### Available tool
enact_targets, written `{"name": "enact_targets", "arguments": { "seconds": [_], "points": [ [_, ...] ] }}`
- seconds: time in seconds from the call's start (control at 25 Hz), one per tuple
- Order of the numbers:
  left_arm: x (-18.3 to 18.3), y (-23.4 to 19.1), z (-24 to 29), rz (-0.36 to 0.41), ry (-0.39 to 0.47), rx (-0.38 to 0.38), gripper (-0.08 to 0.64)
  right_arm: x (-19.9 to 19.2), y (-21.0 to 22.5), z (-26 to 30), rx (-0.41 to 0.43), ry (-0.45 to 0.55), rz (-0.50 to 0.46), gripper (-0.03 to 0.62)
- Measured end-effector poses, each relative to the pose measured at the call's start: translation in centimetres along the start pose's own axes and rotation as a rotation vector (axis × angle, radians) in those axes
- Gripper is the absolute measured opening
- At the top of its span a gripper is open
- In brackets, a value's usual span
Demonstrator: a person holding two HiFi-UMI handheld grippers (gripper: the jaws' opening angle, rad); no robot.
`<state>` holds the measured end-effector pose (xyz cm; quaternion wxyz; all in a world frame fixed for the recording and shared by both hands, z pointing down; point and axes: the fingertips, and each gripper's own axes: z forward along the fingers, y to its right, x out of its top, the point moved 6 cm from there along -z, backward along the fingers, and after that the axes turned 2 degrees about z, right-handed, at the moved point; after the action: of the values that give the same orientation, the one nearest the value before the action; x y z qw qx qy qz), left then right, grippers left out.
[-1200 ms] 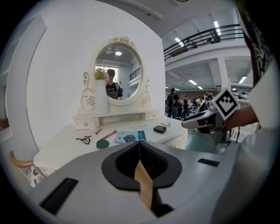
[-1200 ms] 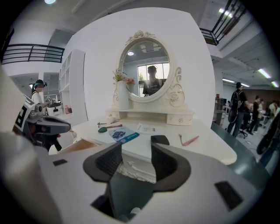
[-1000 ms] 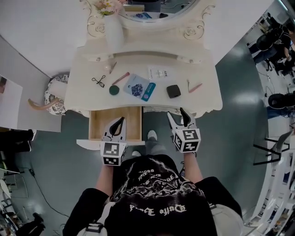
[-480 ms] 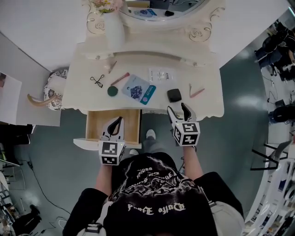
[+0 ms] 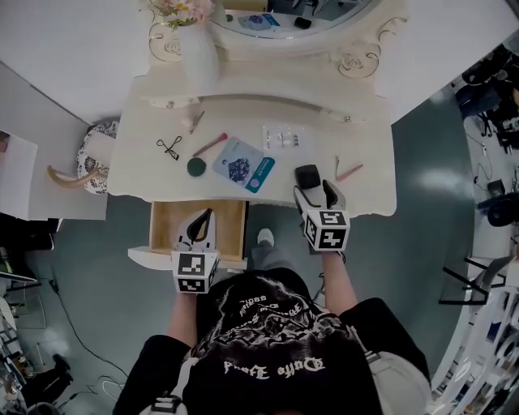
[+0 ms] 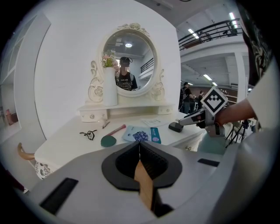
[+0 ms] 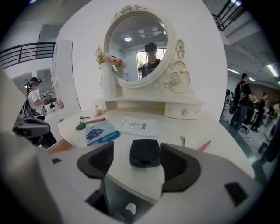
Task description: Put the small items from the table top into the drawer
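Note:
A black compact case [image 5: 306, 175] lies near the table's front edge. My right gripper [image 5: 316, 191] stands open around it; in the right gripper view the case [image 7: 145, 152] sits between the pads [image 7: 97, 160] without touching them. Its jaws have just been opening. My left gripper [image 5: 203, 217] is shut with nothing in it and hangs over the open wooden drawer [image 5: 165, 229]. On the table top lie a blue packet [image 5: 243, 164], a green disc [image 5: 196, 167], a pink pencil [image 5: 210, 145], an eyelash curler [image 5: 170, 147], a clear sachet [image 5: 282, 136], tweezers [image 5: 337, 166] and a pink stick [image 5: 349, 172].
A white vase with flowers [image 5: 199, 50] and an oval mirror [image 5: 292, 16] stand at the back of the dressing table [image 5: 138, 174]. A patterned stool [image 5: 93, 162] sits left of the table. People stand in the background of the right gripper view.
My right gripper has moved forward over the table's front edge until its jaws flank the black compact, and the jaws stand wider. The left gripper has hardly shifted over the drawer.

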<state>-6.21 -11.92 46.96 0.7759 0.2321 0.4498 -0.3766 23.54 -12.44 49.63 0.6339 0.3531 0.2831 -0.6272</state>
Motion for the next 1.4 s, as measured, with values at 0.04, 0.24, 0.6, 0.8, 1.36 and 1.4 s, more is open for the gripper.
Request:
{"name": "enact_targets", "arguments": {
  "seconds": [0.04, 0.24, 0.6, 0.8, 1.36, 1.4],
  "points": [
    [0.1, -0.1, 0.1, -0.002, -0.002, 0.004, 0.015, 0.0, 0.1, 0.3, 0.001, -0.008, -0.002, 0.321],
    [-0.1, -0.5, 0.5, -0.018, -0.019, 0.028, 0.015, -0.1, 0.8, 1.6, -0.009, -0.043, -0.012, 0.324],
    [-0.2, -0.7, 1.1, -0.031, -0.034, 0.056, 0.015, -0.2, 1.4, 3.8, -0.001, -0.105, -0.015, 0.331],
    [-0.1, -0.8, 1.3, -0.040, -0.037, 0.073, 0.015, -0.4, 1.6, 4.7, -0.002, -0.135, -0.017, 0.344],
    [-0.3, -1.1, 1.5, -0.053, -0.055, 0.110, 0.015, -0.9, 2.0, 6.1, -0.007, -0.190, -0.018, 0.344],
    [-0.3, -1.2, 1.5, -0.055, -0.056, 0.112, 0.015, -0.9, 2.0, 6.1, -0.009, -0.188, -0.018, 0.344]
  ]
}}
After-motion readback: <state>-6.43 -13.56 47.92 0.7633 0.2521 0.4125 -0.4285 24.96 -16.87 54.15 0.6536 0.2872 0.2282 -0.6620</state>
